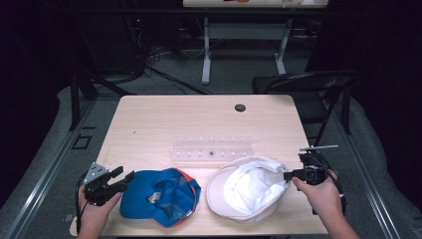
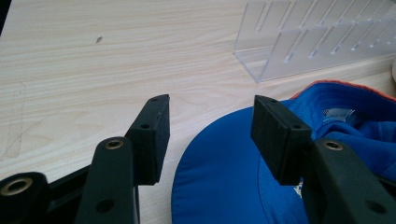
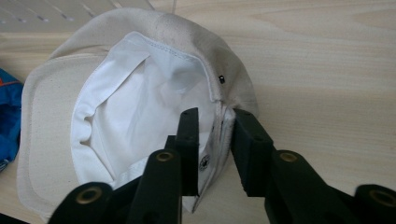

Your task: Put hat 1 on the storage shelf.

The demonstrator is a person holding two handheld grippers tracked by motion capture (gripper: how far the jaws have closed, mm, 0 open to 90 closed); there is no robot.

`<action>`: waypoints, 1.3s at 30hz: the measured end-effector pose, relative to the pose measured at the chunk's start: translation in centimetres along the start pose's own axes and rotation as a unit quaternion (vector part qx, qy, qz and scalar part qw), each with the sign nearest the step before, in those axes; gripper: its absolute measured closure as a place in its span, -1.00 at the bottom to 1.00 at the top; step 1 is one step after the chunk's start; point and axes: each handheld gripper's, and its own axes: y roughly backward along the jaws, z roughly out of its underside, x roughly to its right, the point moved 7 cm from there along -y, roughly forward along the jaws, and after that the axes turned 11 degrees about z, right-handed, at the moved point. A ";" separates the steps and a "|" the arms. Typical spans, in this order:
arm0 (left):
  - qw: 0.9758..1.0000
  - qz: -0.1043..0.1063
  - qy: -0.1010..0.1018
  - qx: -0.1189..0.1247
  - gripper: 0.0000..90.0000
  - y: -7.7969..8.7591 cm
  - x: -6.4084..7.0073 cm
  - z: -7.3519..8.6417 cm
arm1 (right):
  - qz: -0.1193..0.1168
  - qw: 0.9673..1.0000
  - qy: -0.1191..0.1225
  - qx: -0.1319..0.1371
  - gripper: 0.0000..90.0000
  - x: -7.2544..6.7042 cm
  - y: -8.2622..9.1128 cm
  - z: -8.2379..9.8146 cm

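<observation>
Right gripper (image 3: 212,154) straddles the back rim of the white cap (image 3: 140,102), one jaw inside the crown and the other outside; the jaws stand slightly apart and a sliver of gap shows at the fabric, so it looks bracketed rather than pinched. That cap lies upside down near the front right of the table (image 1: 149,119), lining up and brim toward the person's left, just beside the blue cap (image 1: 159,196), which also lies inverted at front left. Left gripper (image 2: 210,135) hangs with its jaws spread wide over the edge of the blue brim, touching nothing that can be made out. Both caps should be light and floppy: the crowns are soft cloth that will fold and sag under a pinch, while the brims (stiffened, by the look of their flat curve) will keep their shape. The firmest hold on the white one is probably the double-stitched rim at the back, where the sweatband thickens it; for the blue one, the brim edge. A clear slotted rack (image 1: 211,152) stands just behind the caps.
</observation>
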 end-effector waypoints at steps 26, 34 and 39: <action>1.000 0.000 0.001 0.002 0.06 -0.1 0.0 0.0 | 0.030 0.994 -0.022 -0.099 0.58 0.1 -1.8 -0.2; 1.000 0.001 0.001 0.004 0.06 -0.1 0.0 0.0 | 0.064 0.992 0.013 -0.111 0.76 -0.5 -1.6 -0.2; 1.000 0.002 0.001 0.001 0.06 0.0 0.0 0.0 | 0.088 0.987 0.039 -0.129 0.81 -0.7 -1.3 -0.1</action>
